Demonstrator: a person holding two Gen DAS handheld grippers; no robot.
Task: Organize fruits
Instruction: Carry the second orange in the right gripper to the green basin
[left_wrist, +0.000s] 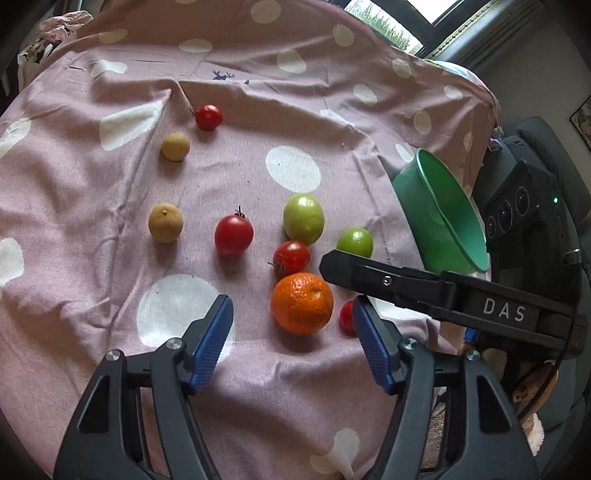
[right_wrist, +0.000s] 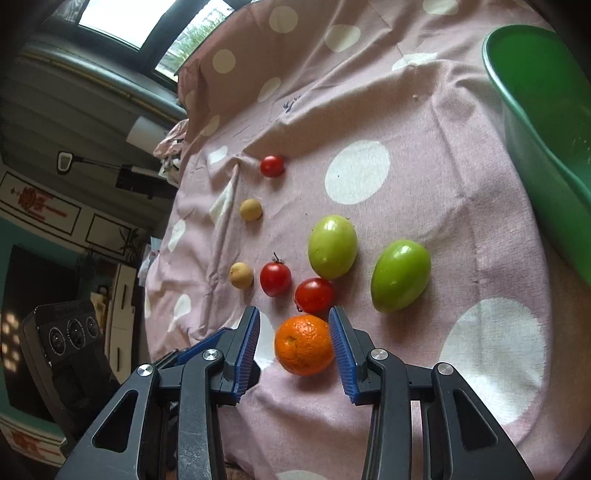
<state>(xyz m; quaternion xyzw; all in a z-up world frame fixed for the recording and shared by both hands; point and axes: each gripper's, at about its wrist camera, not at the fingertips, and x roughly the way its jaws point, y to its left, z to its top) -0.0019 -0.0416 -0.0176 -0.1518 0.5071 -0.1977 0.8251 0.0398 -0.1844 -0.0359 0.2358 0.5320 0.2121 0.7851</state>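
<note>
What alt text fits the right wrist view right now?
The right gripper, jaws open, straddles a round orange citrus fruit on a pink white-dotted cloth. Beyond lie red tomatoes, two green fruits, two tan fruits; a green plastic bowl sits upper right.

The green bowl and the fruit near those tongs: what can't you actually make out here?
- Green bowl: right wrist view, cut off by the picture edge; its contents are unclear.
- Small red fruit: left wrist view, half hidden behind the left tongs' finger.
- Smaller green fruit: left wrist view, lower part covered by the right tongs.
</note>
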